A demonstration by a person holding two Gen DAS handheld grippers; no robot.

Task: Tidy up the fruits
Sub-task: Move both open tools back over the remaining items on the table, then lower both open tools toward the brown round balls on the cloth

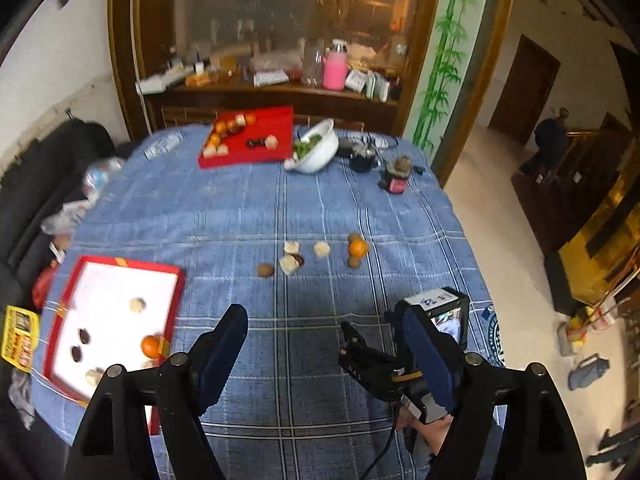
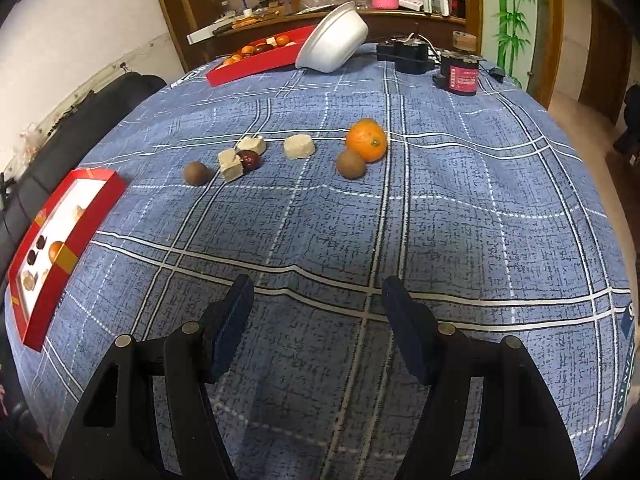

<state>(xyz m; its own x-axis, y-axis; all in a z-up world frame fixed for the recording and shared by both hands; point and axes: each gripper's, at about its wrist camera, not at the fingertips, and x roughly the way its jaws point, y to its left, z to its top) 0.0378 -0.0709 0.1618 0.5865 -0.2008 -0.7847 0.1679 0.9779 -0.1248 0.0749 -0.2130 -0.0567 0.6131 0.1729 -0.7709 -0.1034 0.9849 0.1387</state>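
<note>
- The left gripper [image 1: 320, 334] points steeply down over the blue checked cloth [image 1: 240, 208], its jaws spread wide with nothing between them.
- The right gripper [image 2: 318, 300] also tilts down over the cloth, jaws apart and empty; in the left view it sits just beside the left gripper's right finger.
- Loose fruit lies well beyond both grippers: an orange [image 2: 367, 139] touching a brown kiwi [image 2: 351, 163], three pale cubes left of it, one cube [image 2: 231, 165] touching a dark red date [image 2: 249, 159], and a second kiwi [image 2: 197, 173] furthest left.
- Far left of the orange, at the cloth's edge, a red-rimmed white tray [image 1: 86, 262] holds another orange, dark dates and pale pieces.
- Behind the orange stand a tilted white bowl [image 2: 340, 40], a second red tray [image 2: 248, 68] and a red-labelled jar [image 2: 460, 74].
- Bare cloth lies between grippers and fruit.
</note>
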